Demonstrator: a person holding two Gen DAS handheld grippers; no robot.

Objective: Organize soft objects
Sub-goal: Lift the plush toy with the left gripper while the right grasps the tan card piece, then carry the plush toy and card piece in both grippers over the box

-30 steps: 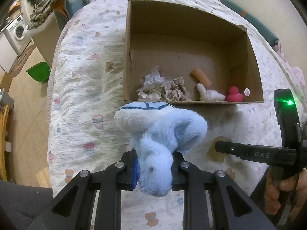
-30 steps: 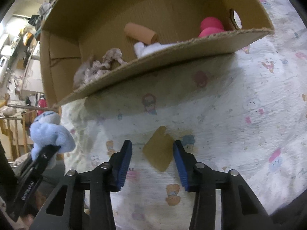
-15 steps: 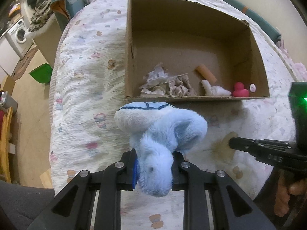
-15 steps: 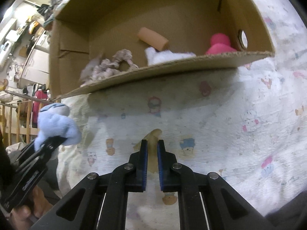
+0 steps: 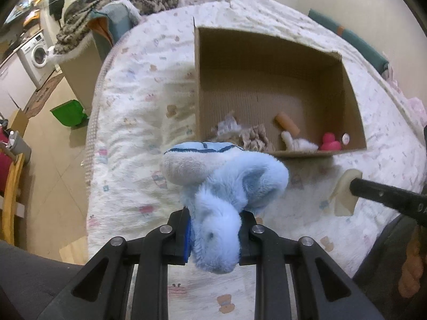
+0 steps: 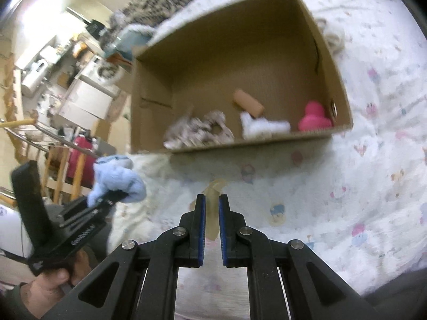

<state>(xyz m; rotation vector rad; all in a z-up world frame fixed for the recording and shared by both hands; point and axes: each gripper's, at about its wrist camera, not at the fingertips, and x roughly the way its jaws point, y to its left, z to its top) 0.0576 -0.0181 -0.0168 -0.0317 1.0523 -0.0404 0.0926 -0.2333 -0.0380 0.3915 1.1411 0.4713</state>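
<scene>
My left gripper [image 5: 213,229] is shut on a fluffy light-blue plush toy [image 5: 224,186] and holds it above the bed, just in front of the open cardboard box [image 5: 277,61]. It also shows in the right wrist view [image 6: 117,184]. My right gripper [image 6: 212,208] is shut on a thin beige soft piece [image 6: 213,192] and holds it off the bedspread; the piece also shows in the left wrist view [image 5: 344,194]. The box [image 6: 240,53] holds a beige scrunchie [image 6: 202,130], a tan roll [image 6: 248,102], a white soft toy [image 6: 264,128] and a pink duck [image 6: 315,118].
The box sits on a bed with a white cartoon-print cover [image 5: 138,85]. The bed's left edge drops to a tiled floor with a green bin [image 5: 69,112]. A striped blanket [image 5: 117,2] lies at the far end. A wooden frame [image 6: 53,165] stands left.
My right gripper has shut on the beige piece and lifted it off the bedspread. Both grippers have risen, so more of the box's inside shows. The left gripper still holds the blue plush.
</scene>
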